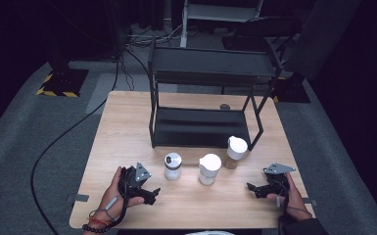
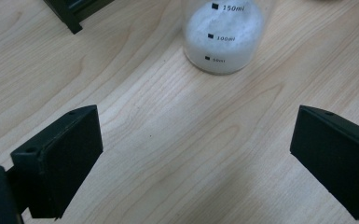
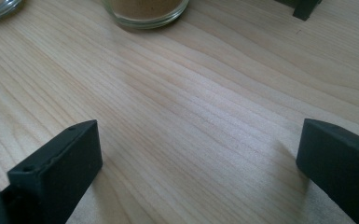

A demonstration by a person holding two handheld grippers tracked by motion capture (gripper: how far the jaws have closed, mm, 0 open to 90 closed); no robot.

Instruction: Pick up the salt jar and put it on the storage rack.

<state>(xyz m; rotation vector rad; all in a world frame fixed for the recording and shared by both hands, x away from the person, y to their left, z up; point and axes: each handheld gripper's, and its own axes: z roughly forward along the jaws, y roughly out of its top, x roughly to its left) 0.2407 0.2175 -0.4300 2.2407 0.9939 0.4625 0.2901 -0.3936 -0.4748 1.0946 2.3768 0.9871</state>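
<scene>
Nearest the person, the left gripper (image 1: 149,192) is resting low at the near left part of the pale wooden table (image 1: 122,127), held in the left hand (image 1: 117,193), which is wearing a dark bead bracelet (image 1: 95,228) at the wrist. In the left gripper view its two black jaws are standing wide apart with bare wood between them, holding nothing. The right gripper (image 1: 252,188) is sitting at the near right part of the table in the right hand (image 1: 289,193); in the right gripper view its jaws are likewise spread wide over bare wood and gripping nothing.

A little farther in, three jars are standing upright in a loose row between the two grippers. The clear glass jar of white powder with a silver-and-white lid (image 1: 172,166) is standing just ahead of the left gripper, and the left gripper view is showing its lower part with printed volume marks (image 2: 224,37), apart from both jaws. Beside it, near the middle, the white-lidded jar (image 1: 209,169) is standing alone. Farther right and a bit deeper, the glass jar of brown powder with a white lid (image 1: 235,152) is standing close to the shelf's front right leg; the right gripper view is catching its base (image 3: 145,11), well ahead of the jaws.

Beyond the jars, the black two-tier metal shelf rack (image 1: 203,66) is standing at the far half of the table, both tiers looking bare. A small dark round object (image 1: 224,106) is lying behind it, too small to identify.
</scene>
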